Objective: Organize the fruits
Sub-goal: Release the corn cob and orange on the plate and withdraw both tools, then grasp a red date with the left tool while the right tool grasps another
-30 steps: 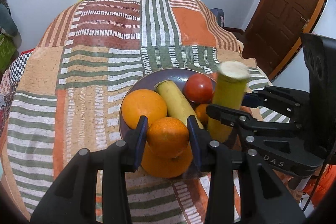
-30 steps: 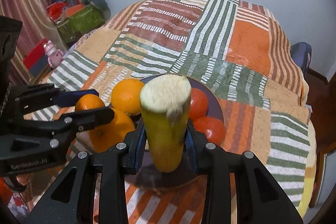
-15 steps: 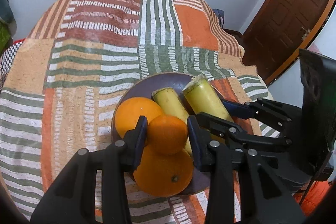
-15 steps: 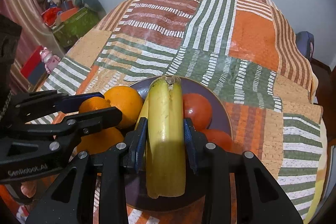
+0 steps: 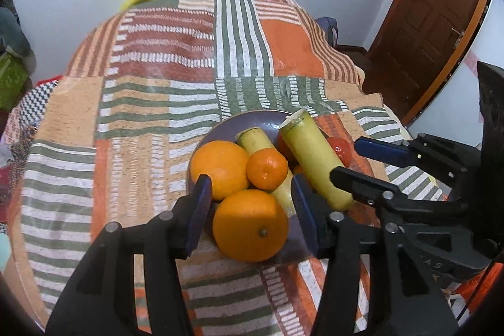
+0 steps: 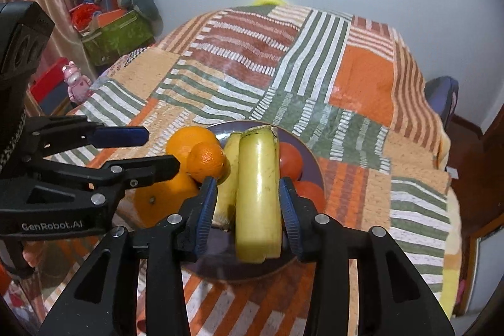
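A purple plate (image 5: 252, 120) (image 6: 310, 156) on the patchwork cloth holds two large oranges (image 5: 220, 167) (image 5: 250, 225), a small mandarin (image 5: 267, 168) (image 6: 206, 161), two banana pieces (image 5: 312, 156) (image 5: 258, 139) and red tomatoes (image 5: 340, 148) (image 6: 289, 159). My left gripper (image 5: 250, 211) is open and empty, its jaws either side of the near orange. My right gripper (image 6: 249, 205) is open around the banana piece (image 6: 258, 197), which lies on the plate; its jaws stand slightly apart from it. The right gripper also shows in the left wrist view (image 5: 362, 159).
The patchwork cloth (image 5: 157, 103) covers the table. A wooden door (image 5: 434, 5) is at the right. A green box with clutter (image 6: 116, 33) and a pink toy (image 6: 75, 82) stand left of the table. A blue chair back (image 6: 441, 96) is beyond the right edge.
My left gripper let go of the mandarin, which now rests on the other fruit, and drew back. My right gripper laid the banana piece on the plate and opened.
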A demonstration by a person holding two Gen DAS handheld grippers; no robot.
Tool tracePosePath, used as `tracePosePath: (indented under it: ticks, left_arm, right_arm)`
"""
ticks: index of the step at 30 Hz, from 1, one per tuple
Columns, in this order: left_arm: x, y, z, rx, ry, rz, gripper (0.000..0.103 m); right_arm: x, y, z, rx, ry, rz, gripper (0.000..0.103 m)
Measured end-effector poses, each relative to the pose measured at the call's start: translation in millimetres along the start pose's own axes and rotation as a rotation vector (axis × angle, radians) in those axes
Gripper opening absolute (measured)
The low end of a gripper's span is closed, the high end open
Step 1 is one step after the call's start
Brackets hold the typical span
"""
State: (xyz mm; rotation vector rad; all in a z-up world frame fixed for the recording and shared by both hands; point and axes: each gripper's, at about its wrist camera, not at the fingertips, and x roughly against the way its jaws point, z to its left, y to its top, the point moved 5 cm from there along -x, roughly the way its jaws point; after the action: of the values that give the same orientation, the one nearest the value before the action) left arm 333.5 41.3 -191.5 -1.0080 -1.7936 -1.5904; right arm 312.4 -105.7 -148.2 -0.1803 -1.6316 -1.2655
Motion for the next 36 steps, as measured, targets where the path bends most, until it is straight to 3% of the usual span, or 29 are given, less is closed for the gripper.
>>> tracePosePath:
  ticks: [6,10,14,18,22,36]
  left_arm:
    - [39.0,-17.2,-3.8,0.004,0.022,-0.052,0.053]
    - [63.2,-33.6,-7.4,0.002,0.047,-0.08,0.066]
    - [79.3,-55.2,-13.7,-0.016,0.051,-0.069,0.07]
    - [89.4,-80.9,-20.4,-0.032,0.059,-0.051,0.08]
    - [91.1,-103.3,-23.7,-0.029,0.063,-0.039,0.086]
    - [51.7,-159.4,-21.4,-0.035,0.019,0.095,0.087]
  right_arm:
    - [26.9,-7.7,16.3,-0.002,0.017,-0.034,0.038]
    - [46.9,-16.9,31.0,0.011,0.032,-0.054,0.038]
    - [64.3,-31.7,44.8,0.034,0.03,-0.065,0.044]
    - [72.5,-48.1,52.4,0.039,0.031,-0.059,0.048]
    - [68.6,-68.5,58.4,0.051,0.027,-0.019,0.048]
    - [19.1,-114.9,67.9,-0.011,0.128,0.136,0.048]
